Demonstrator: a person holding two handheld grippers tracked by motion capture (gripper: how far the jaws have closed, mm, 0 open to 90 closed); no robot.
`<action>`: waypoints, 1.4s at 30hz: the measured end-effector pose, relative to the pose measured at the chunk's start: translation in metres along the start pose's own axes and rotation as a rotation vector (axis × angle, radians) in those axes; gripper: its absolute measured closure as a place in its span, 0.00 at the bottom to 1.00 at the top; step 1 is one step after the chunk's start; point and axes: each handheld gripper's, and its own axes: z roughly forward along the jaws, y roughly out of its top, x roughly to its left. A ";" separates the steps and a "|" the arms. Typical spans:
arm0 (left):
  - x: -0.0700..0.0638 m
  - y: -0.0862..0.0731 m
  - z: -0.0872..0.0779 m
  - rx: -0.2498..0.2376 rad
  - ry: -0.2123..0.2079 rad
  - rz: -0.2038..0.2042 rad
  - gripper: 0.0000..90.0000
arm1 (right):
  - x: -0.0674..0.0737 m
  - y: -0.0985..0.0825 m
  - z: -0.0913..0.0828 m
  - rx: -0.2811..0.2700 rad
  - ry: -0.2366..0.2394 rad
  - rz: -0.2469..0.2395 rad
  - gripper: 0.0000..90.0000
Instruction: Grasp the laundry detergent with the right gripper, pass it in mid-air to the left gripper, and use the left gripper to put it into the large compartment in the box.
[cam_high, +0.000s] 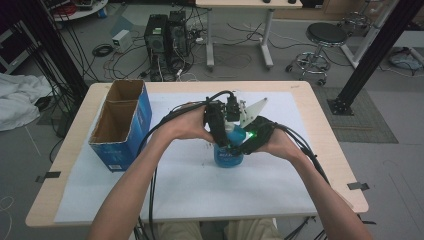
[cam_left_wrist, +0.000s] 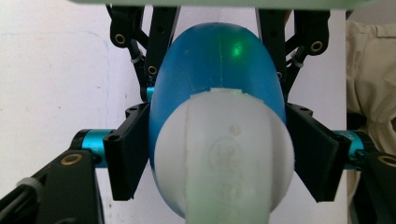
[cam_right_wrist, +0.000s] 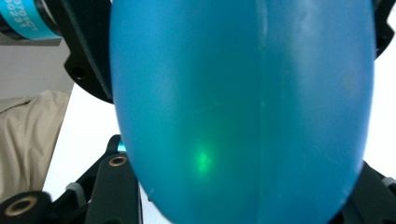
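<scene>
The blue bottle (cam_high: 228, 155) stood upright on the white table cover (cam_high: 190, 185), mid-table. The right gripper (cam_high: 244, 145) was clamped on its body; the left gripper (cam_left_wrist: 219, 149) had its jaws against the white cap (cam_left_wrist: 224, 158) — seemingly gripping it. Judging by this, unscrewing had barely begun — the cap remained on, and the open cardboard box (cam_high: 122, 125) stood apart.
</scene>
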 end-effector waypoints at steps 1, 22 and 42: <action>0.000 0.000 0.000 -0.001 0.003 0.002 0.32 | 0.000 0.000 0.000 0.001 0.001 0.000 0.51; -0.002 0.000 -0.001 0.009 0.012 0.002 0.42 | 0.001 0.000 0.004 0.004 -0.002 -0.015 0.50; -0.004 0.000 -0.003 0.038 0.010 -0.016 0.43 | 0.003 0.000 0.009 -0.031 0.014 -0.005 0.49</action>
